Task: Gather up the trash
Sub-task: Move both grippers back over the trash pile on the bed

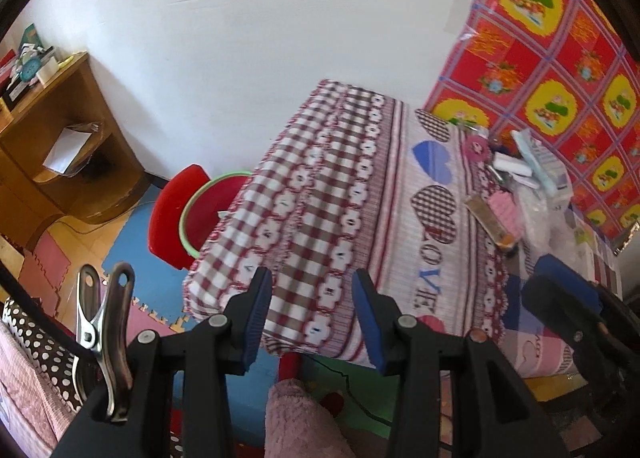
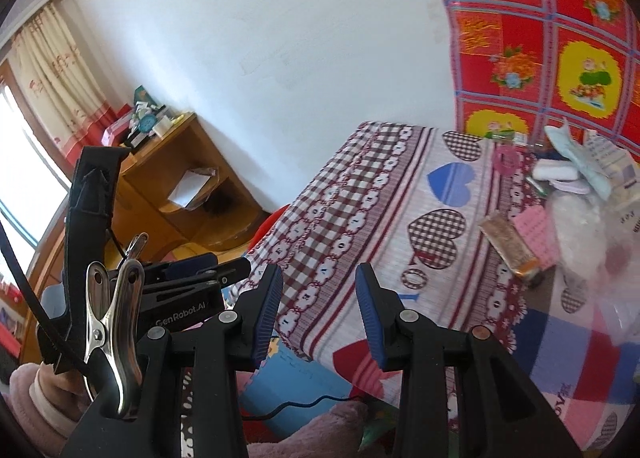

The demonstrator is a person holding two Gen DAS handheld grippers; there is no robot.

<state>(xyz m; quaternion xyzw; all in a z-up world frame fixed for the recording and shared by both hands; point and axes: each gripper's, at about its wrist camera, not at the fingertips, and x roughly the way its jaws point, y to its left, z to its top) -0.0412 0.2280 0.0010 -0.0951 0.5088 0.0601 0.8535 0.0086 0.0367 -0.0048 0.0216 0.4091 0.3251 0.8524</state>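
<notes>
A pile of trash lies at the far right of a table under a heart-patterned cloth (image 1: 400,194): a gold wrapper (image 1: 490,222), a pink packet (image 1: 506,212), a white roll (image 1: 512,166) and clear plastic (image 1: 540,214). The same pile shows in the right wrist view, with the gold wrapper (image 2: 510,246) and pink packet (image 2: 536,232). My left gripper (image 1: 314,314) is open and empty, held off the table's near edge. My right gripper (image 2: 318,310) is open and empty too, over the near edge. The right gripper also shows at the left view's right edge (image 1: 568,294).
A red chair (image 1: 172,214) with a green-rimmed basin (image 1: 208,210) stands left of the table. A wooden shelf unit (image 1: 60,138) stands against the white wall. Coloured foam mats (image 1: 128,254) cover the floor. A red and yellow patterned cloth (image 1: 560,70) hangs behind the table.
</notes>
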